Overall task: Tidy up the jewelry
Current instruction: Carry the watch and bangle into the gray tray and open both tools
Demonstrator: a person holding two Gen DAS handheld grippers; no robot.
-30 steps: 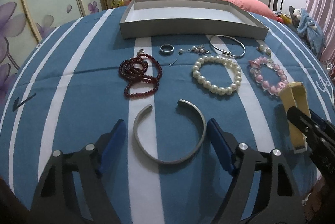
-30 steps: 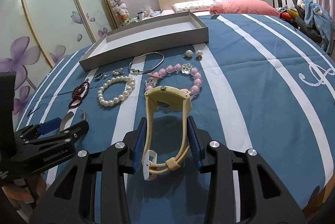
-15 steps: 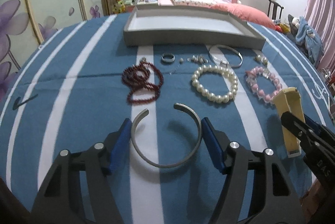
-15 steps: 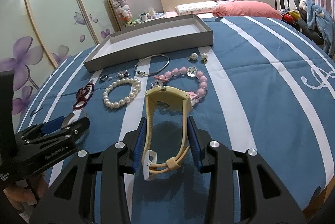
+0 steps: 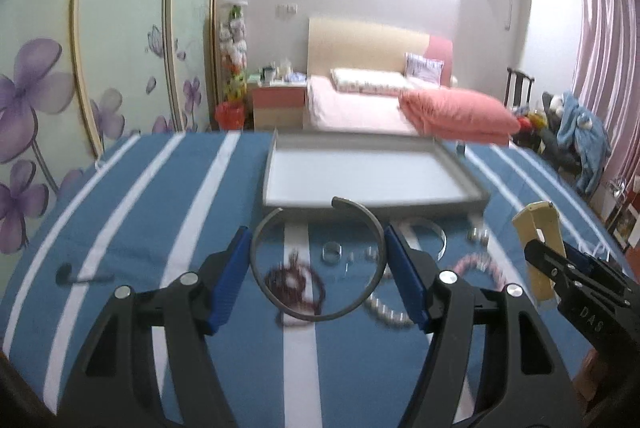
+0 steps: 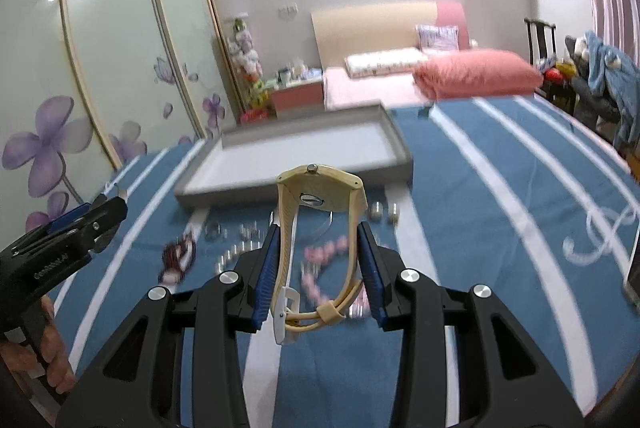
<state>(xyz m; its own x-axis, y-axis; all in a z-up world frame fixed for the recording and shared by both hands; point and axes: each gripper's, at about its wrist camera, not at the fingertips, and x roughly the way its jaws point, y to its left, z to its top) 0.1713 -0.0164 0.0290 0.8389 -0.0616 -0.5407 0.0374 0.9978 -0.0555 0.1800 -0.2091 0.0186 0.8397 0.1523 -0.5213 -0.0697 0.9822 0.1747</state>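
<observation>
The left hand-held gripper [image 5: 318,268] pinches a smooth silver open cuff bangle [image 5: 316,260] between its 2 blue ribbed pads, the C-shaped band raised above the cloth with its gap toward the far edge; its jaws have just been closing and now stand partly apart on the band. The right hand-held gripper [image 6: 318,260] grips a cream-yellow wristwatch [image 6: 320,228] by its rubbery strap, its angular case uppermost with a small metal crown, its white buckle and loop hanging low between the pads. A shallow grey rectangular tray [image 5: 468,184] with a pale flat floor sits near the far edge of the bench [image 5: 140,228] and looks empty. Between the tray and the near edge, blurred by motion, lie dark red beads [image 5: 296,280], a plain silver ring [image 5: 332,252], a thin silver bangle [image 5: 436,236], white pearls [image 5: 386,312] and pink beads [image 5: 480,264]. The bench wears a blue cloth with white stripes. Beyond it stand a bed [image 5: 360,108] with a pink quilt, frosted wardrobe doors [image 5: 120,48] printed with purple flowers, and pink curtains [image 5: 608,68].
</observation>
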